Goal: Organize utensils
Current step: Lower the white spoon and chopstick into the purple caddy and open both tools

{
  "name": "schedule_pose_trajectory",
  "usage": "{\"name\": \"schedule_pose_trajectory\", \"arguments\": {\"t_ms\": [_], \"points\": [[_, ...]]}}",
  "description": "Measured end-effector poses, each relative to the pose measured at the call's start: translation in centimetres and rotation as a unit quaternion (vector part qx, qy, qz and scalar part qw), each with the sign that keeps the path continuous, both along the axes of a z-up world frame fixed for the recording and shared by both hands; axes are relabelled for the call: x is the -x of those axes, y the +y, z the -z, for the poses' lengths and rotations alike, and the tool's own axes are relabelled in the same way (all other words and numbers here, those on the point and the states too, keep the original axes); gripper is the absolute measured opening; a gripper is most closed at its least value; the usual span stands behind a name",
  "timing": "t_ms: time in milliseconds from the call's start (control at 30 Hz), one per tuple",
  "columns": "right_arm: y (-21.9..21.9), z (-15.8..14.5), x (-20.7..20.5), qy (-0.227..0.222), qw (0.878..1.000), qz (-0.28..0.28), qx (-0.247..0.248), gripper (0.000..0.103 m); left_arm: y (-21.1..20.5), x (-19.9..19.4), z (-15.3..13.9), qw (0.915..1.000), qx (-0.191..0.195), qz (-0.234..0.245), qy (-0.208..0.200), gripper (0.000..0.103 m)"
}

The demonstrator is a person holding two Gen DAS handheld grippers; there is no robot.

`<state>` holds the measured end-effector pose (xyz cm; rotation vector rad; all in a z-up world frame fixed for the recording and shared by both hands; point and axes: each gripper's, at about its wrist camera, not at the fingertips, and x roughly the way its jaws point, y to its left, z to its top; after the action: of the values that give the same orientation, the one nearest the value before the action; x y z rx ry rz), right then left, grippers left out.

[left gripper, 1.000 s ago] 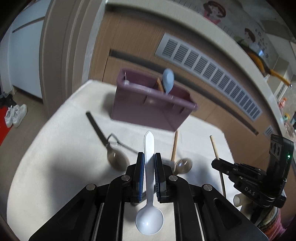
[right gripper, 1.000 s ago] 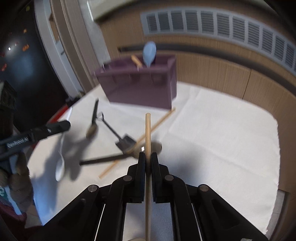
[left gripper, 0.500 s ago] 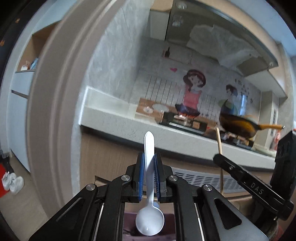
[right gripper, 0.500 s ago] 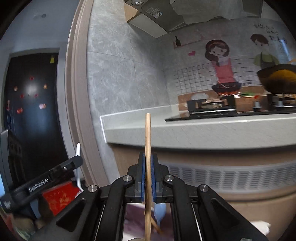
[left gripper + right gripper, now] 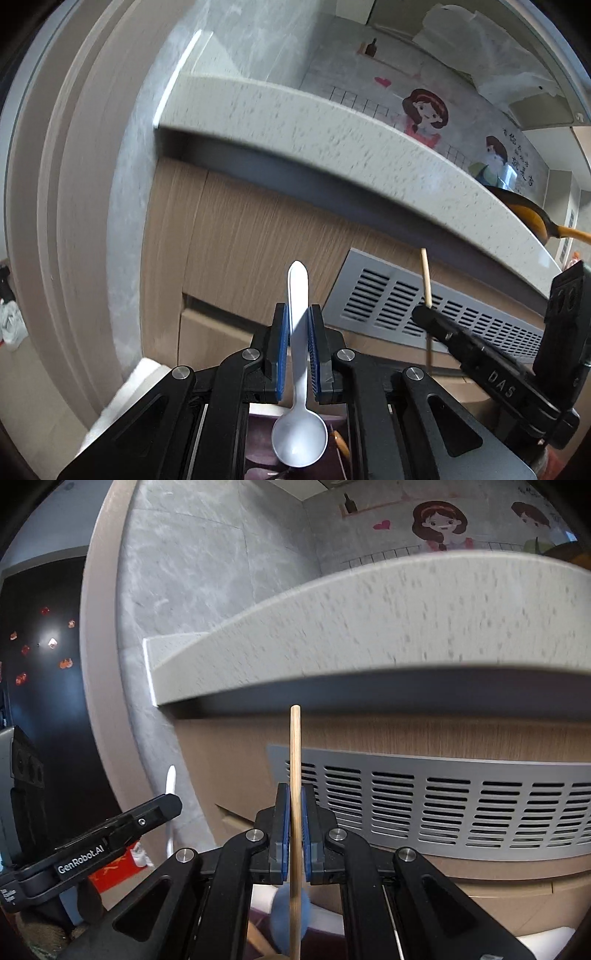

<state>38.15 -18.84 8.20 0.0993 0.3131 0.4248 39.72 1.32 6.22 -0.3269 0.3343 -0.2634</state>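
Speckled countertop (image 5: 332,122) and vent grille (image 5: 443,805) fill my views. Left gripper (image 5: 298,347) clamps the light, slick white plastic spoon (image 5: 299,435) mid-handle; right gripper (image 5: 294,830) pinches the stiff wooden stick (image 5: 295,760), both above the purple organizer (image 5: 258,443)

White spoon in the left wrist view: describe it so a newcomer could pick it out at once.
Start at the speckled countertop over the wood-grain cabinet with its grey vent grille. In front, the left gripper clamps the white spoon between blue pads, handle pointing up and bowl toward the camera. The thin wooden stick in the right gripper beside it is tan with no bowl showing.
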Motion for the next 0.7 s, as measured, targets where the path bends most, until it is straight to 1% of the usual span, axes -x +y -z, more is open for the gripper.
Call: {"name": "schedule_pose_trajectory", "arguments": {"t_ms": [67,100,133,200,267,367,433,467,500,533,600,633,700], "points": [[-0.2,0.9,-0.3,0.031,0.999,-0.014,0.006,0.006,-0.3,0.0,0.5,0.9999,-0.001,0.012,0.005,0.015],[-0.4,1.4,-0.3,0.049,0.998,-0.026,0.01,0.009,-0.5,0.0,0.9,0.9997,-0.005,0.023,0.01,0.023],[-0.6,1.8,0.0,0.063,0.997,-0.035,0.017,0.014,-0.6,0.1,1.2,0.9993,-0.01,0.033,0.017,0.035],[-1.1,2.3,1.2,0.07,0.997,-0.033,0.027,0.02,-0.7,0.6,1.3,0.9985,-0.013,0.044,0.031,0.049],[-1.6,2.2,2.9,0.061,0.997,-0.027,0.044,0.02,-0.3,1.5,1.2,0.9977,-0.012,0.049,0.045,0.049],[-2.5,1.1,5.7,0.046,0.997,-0.028,0.051,0.02,0.7,3.6,0.8,0.9969,-0.022,0.03,0.069,0.049],[-2.9,0.6,8.2,0.045,0.996,-0.053,0.057,0.023,1.6,5.2,0.8,0.9954,-0.036,0.011,0.088,0.049],[-2.8,0.7,9.0,0.052,0.994,-0.068,0.062,0.025,2.1,6.1,1.1,0.9942,-0.043,0.001,0.099,0.049],[-2.6,1.2,10.1,0.071,0.99,-0.097,0.071,0.028,2.5,7.0,1.5,0.9923,-0.051,-0.009,0.113,0.05],[-2.1,1.8,10.6,0.092,0.985,-0.122,0.079,0.029,2.9,7.7,2.0,0.9904,-0.055,-0.014,0.126,0.05],[-0.7,4.0,11.5,0.145,0.969,-0.171,0.102,0.029,3.7,9.1,3.5,0.9861,-0.059,-0.018,0.154,0.05],[0.1,5.8,11.8,0.173,0.959,-0.189,0.118,0.029,3.9,9.6,4.3,0.9837,-0.061,-0.019,0.168,0.05],[1.0,8.5,12.2,0.209,0.948,-0.197,0.137,0.029,4.3,10.6,5.9,0.9776,-0.068,-0.022,0.198,0.05]]}}
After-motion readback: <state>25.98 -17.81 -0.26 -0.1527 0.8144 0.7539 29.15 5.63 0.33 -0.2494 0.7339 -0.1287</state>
